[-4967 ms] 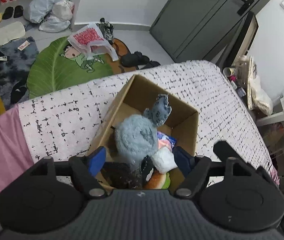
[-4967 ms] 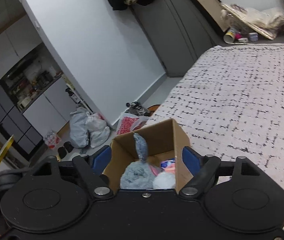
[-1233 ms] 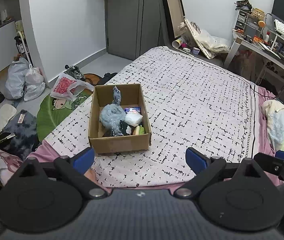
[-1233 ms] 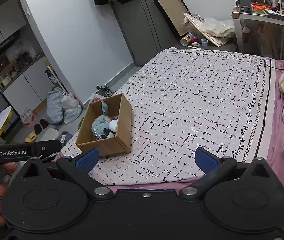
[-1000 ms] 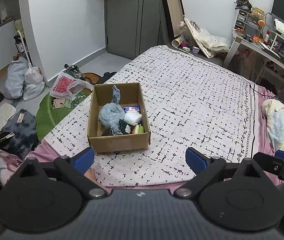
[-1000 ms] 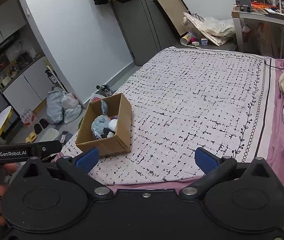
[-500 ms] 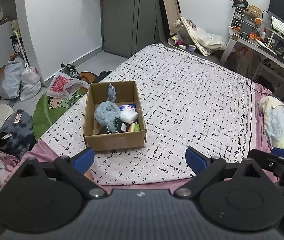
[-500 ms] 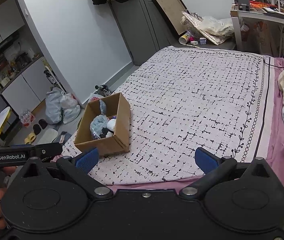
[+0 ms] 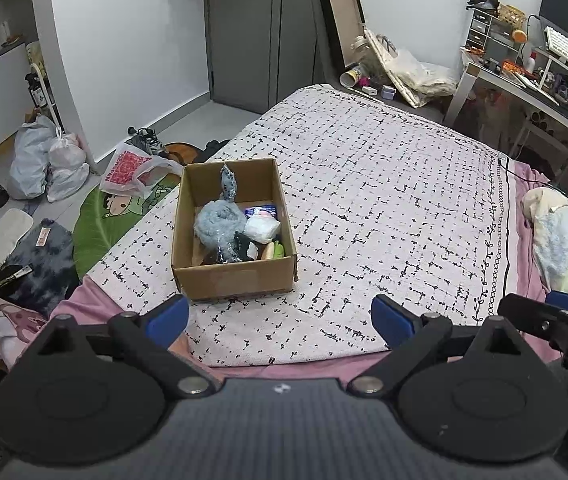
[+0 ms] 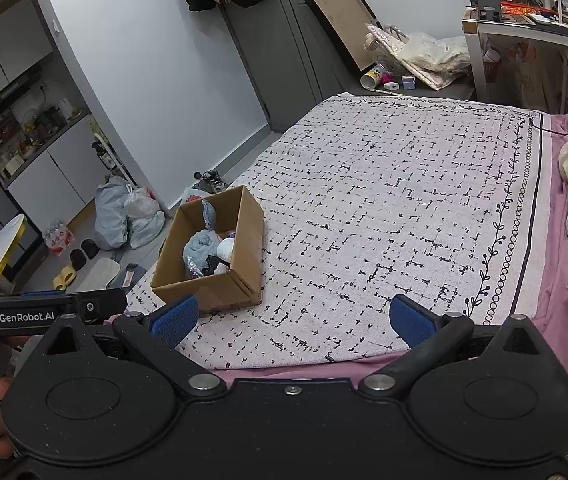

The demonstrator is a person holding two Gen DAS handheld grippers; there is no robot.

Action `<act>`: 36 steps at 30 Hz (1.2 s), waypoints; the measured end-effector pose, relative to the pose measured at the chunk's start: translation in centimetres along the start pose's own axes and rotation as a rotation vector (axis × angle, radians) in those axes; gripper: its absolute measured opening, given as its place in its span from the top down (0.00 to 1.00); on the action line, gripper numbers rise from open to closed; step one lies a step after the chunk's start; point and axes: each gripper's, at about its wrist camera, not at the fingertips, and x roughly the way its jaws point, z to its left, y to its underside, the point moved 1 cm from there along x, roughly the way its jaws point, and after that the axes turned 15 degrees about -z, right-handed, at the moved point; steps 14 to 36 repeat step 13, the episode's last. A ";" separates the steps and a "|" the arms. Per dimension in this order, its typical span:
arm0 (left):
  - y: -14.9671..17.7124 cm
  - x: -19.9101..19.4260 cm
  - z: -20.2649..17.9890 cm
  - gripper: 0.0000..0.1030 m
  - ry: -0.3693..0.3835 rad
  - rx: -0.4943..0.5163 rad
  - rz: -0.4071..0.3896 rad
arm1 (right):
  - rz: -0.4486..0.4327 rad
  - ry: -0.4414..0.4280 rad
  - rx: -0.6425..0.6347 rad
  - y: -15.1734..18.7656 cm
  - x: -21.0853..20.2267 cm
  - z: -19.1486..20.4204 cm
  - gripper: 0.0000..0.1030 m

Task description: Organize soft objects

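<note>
Soft toys (image 9: 220, 222) sit piled in the cardboard box (image 9: 236, 278) near the bed (image 9: 384, 208) corner, gathered so the blanket is bare, while the left gripper (image 9: 280, 316) and right gripper (image 10: 290, 316) hang wide apart and empty, well short of the box

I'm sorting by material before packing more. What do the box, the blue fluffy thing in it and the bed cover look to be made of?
The box looks like plain brown corrugated cardboard, matte, with folded corner seams. The blue fluffy thing seems to be plush fabric with a fuzzy pile; part of it appears wrapped in shiny clear plastic. The bed cover looks like woven cotton-type cloth, matte white with black dashes.
</note>
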 end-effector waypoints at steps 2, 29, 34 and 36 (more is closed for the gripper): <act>0.0 -0.1 -0.1 0.06 0.001 0.004 0.000 | 0.001 0.001 0.002 0.1 0.1 -0.1 0.00; -0.3 -0.9 0.1 0.06 0.008 0.005 0.001 | -0.009 -0.010 0.000 0.0 0.0 0.2 0.00; -0.3 -0.9 0.1 0.06 0.008 0.005 0.001 | -0.009 -0.010 0.000 0.0 0.0 0.2 0.00; -0.3 -0.9 0.1 0.06 0.008 0.005 0.001 | -0.009 -0.010 0.000 0.0 0.0 0.2 0.00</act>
